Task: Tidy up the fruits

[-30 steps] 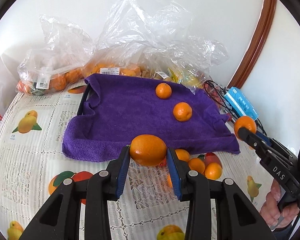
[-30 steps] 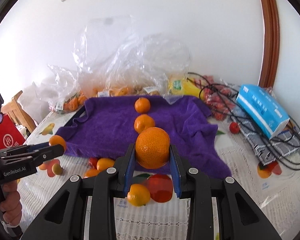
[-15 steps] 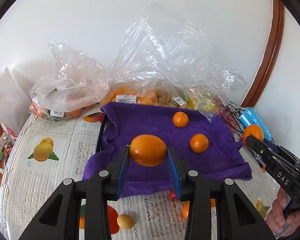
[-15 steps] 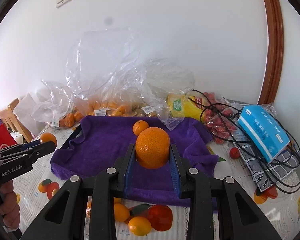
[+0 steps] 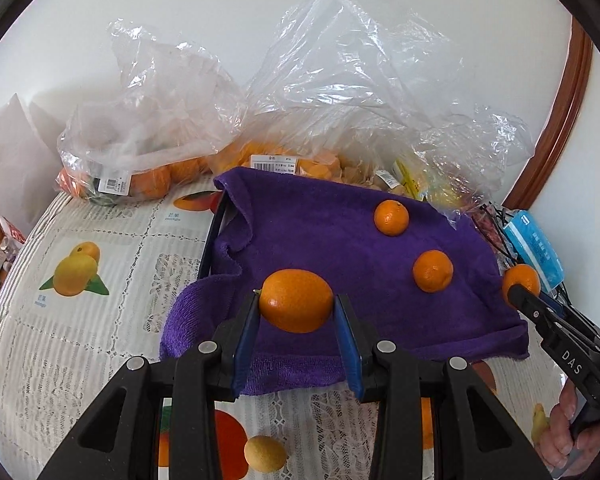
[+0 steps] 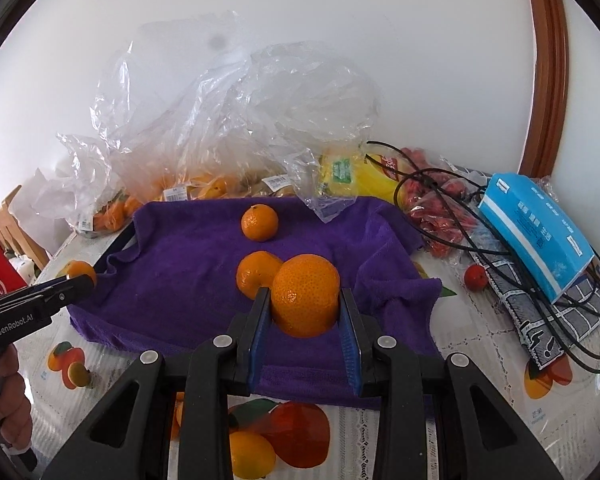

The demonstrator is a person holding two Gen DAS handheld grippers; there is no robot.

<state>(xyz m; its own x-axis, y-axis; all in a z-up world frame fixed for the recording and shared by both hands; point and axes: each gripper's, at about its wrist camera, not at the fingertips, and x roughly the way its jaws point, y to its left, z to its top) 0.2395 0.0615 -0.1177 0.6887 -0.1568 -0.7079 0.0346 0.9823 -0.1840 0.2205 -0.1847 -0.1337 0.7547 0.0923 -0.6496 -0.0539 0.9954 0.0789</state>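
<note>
A purple towel [image 5: 320,240] covers a dark tray on the table, and two oranges [image 5: 391,217] [image 5: 433,271] lie on it. My left gripper [image 5: 296,302] is shut on a large orange [image 5: 296,296], held just above the towel's front left part. My right gripper [image 6: 304,296] is shut on another orange [image 6: 305,292] over the towel's [image 6: 180,264] front right part, close in front of one lying orange [image 6: 254,274]. The second lying orange [image 6: 259,222] sits farther back. Each gripper shows in the other's view with its fruit [image 5: 521,278] [image 6: 78,271].
Clear plastic bags [image 5: 148,148] holding oranges stand along the wall behind the towel. A blue box [image 6: 536,228], black cables [image 6: 440,184], red fruit and a yellow pack [image 6: 360,172] crowd the right side. A small yellow fruit [image 5: 265,454] lies near the table's front.
Both grippers carried their oranges forward and slightly down, from in front of the towel's near edge to over its front part. The two oranges on the towel stayed put.
</note>
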